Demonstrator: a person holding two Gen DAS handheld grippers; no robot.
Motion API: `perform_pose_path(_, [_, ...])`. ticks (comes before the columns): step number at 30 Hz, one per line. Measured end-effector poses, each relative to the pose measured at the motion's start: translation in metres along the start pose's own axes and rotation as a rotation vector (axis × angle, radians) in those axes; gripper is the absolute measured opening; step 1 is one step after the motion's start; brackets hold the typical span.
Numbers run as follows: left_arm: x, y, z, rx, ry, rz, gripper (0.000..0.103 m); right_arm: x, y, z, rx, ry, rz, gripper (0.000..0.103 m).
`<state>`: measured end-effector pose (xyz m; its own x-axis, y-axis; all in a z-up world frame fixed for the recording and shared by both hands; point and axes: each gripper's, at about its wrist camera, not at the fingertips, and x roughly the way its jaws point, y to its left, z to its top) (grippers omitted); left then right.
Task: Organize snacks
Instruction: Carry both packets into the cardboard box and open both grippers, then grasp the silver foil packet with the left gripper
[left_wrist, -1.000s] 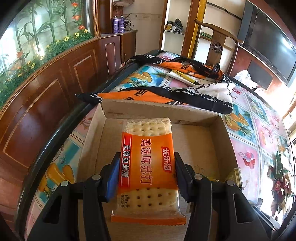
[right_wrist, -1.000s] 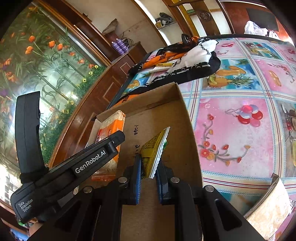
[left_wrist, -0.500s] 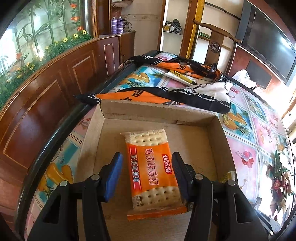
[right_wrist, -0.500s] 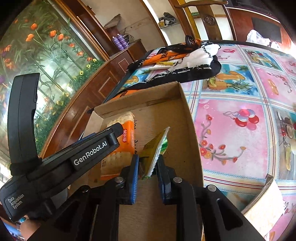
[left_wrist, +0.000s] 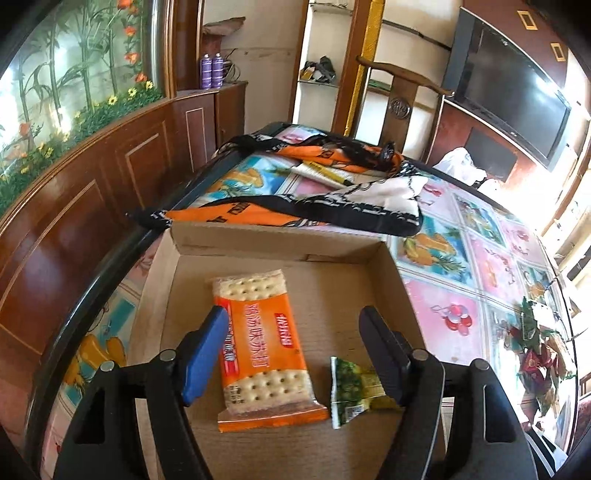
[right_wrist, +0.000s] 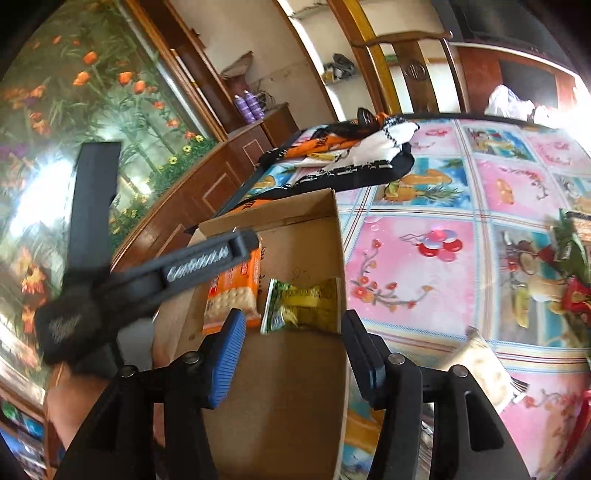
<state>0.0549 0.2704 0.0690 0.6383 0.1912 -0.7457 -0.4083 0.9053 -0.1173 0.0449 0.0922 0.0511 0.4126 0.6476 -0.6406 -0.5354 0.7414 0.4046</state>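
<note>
Two snack packets lie flat on the floor of the shallow brown cardboard box (left_wrist: 280, 243): an orange cracker pack (left_wrist: 264, 347) and a green-yellow sachet (right_wrist: 303, 304) beside it; left gripper (left_wrist: 295, 350) and right gripper (right_wrist: 293, 350), jaws just opened, hold nothing.

Box (left_wrist: 280, 242) open on top, far half of floor bare. Near half taken: cracker pack (left_wrist: 262, 343) w/ green-yellow packet (left_wrist: 351, 387) beside. Scarf (left_wrist: 295, 210) heaped behind far wall. Surface (left_wrist: 454, 295) to the right mostly free.
</note>
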Motion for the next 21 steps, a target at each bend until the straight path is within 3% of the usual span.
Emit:
perform_pose_path(7, [-0.011,-0.023,-0.005,0.047,-0.022,-0.123,0.073,-0.059,-0.026,-0.03,-0.14,-0.093,-0.062,0.058])
perform_pose_path(9, [-0.013,-0.034,-0.008,0.081,-0.021,-0.152,0.073,-0.078,-0.048,-0.038,-0.133,-0.097,-0.049,0.057])
perform_pose_path(11, [-0.014,-0.042,-0.011,0.103,-0.019,-0.176,0.072,-0.09,-0.069,-0.045,-0.107,-0.073,0.001,0.046])
perform_pose_path(14, [-0.017,-0.052,-0.016,0.126,-0.013,-0.221,0.072,-0.106,-0.103,-0.057,-0.05,-0.044,0.012,0.042])
perform_pose_path(16, [-0.02,-0.058,-0.019,0.144,-0.016,-0.239,0.072,-0.111,-0.119,-0.064,-0.028,0.006,0.057,0.042])
perform_pose_path(21, [-0.023,-0.066,-0.024,0.177,-0.025,-0.247,0.072,-0.114,-0.112,-0.079,-0.09,0.13,0.323,0.043])
